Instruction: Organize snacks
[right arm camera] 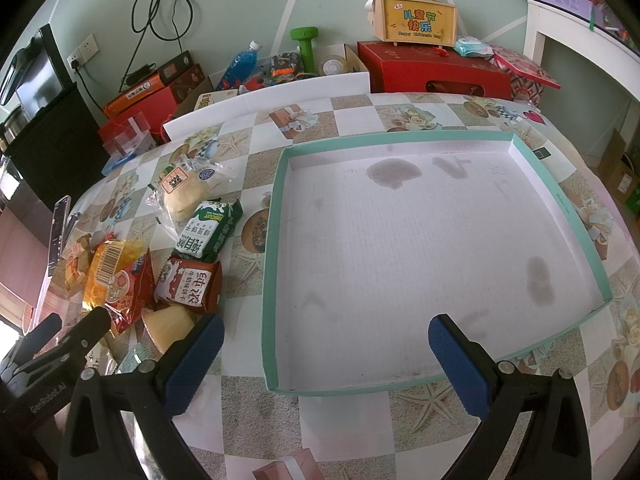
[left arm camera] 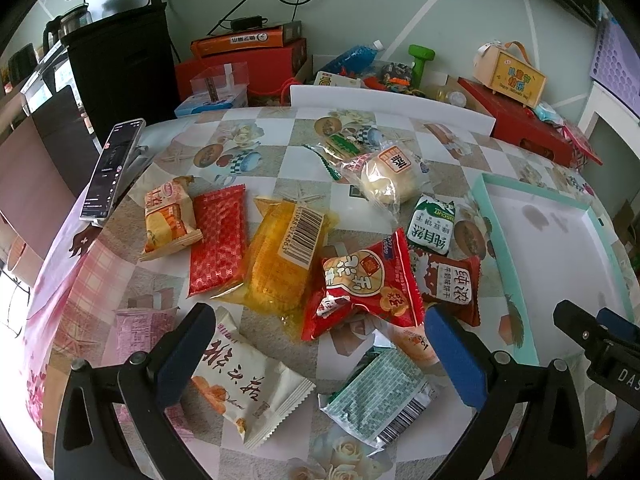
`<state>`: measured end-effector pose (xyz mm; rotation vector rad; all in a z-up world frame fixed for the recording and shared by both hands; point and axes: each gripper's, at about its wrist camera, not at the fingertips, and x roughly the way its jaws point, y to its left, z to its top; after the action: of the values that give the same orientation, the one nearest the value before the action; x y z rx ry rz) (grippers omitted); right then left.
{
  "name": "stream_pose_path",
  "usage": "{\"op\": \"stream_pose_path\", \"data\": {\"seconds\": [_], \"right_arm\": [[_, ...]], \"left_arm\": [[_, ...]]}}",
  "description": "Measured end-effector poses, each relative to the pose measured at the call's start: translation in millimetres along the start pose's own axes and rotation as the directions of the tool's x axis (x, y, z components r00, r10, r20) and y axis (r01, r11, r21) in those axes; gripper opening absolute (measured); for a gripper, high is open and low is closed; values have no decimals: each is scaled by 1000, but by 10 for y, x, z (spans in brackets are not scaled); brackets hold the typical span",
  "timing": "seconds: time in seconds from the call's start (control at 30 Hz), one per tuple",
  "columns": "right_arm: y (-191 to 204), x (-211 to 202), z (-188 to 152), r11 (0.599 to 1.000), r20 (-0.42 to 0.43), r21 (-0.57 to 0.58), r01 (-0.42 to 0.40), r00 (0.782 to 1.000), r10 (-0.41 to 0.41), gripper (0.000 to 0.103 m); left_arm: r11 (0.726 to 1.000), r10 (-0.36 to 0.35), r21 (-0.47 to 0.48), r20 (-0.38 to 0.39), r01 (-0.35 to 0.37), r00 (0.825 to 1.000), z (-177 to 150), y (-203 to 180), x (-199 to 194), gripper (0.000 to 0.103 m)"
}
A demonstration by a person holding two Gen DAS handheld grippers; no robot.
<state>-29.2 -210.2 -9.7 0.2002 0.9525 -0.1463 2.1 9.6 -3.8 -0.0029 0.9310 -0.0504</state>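
Note:
Several wrapped snacks lie spread on the patterned table. In the left wrist view my left gripper (left arm camera: 320,344) hangs open above a white packet (left arm camera: 248,376) and a green-grey packet (left arm camera: 380,392), holding nothing. A red bag (left arm camera: 364,284), a yellow pack (left arm camera: 284,256) and a red patterned packet (left arm camera: 216,240) lie just beyond. My right gripper (right arm camera: 326,360) is open and empty over the near rim of the teal-edged white box (right arm camera: 276,280), which has nothing in it. A green biscuit pack (right arm camera: 210,228) and a dark red pack (right arm camera: 192,286) lie left of the box.
A phone on a stand (left arm camera: 112,168) is at the table's left edge. A white foam board (left arm camera: 392,108) lines the far edge, with red boxes (right arm camera: 432,68), a green dumbbell (right arm camera: 306,46) and a yellow case (right arm camera: 416,16) behind it.

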Motion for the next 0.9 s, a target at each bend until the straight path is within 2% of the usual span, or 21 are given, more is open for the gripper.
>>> {"op": "stream_pose_path", "data": {"seconds": [0.1, 0.2, 0.37, 0.47, 0.57, 0.7, 0.9], "right_arm": [[32, -29, 0, 1000, 16, -10, -4, 1000, 4, 103], [124, -63, 1, 998, 30, -28, -51, 998, 52, 103], [441, -54, -41, 989, 17, -95, -115, 993, 117, 103], [662, -14, -78, 977, -13, -137, -166, 986, 166, 103], [877, 40, -141, 963, -51, -182, -198, 980, 192, 103], [1086, 126, -235, 950, -104, -226, -214, 975, 195, 103], [1317, 284, -403, 928, -182, -299, -222, 968, 172, 103]], "left_arm": [[1000, -9, -2, -18, 9, 1000, 16, 44, -19, 103], [1000, 3, -21, -31, -4, 1000, 44, 146, -69, 103], [996, 87, -12, -52, -87, 995, 69, 374, -134, 103], [992, 121, -21, -76, -123, 990, 55, 528, -131, 103], [990, 125, -58, -108, -132, 986, 23, 703, -98, 103], [986, 107, -107, -148, -124, 983, -45, 905, -38, 103], [972, 105, -181, -221, -147, 970, -160, 1167, 108, 103]]}}
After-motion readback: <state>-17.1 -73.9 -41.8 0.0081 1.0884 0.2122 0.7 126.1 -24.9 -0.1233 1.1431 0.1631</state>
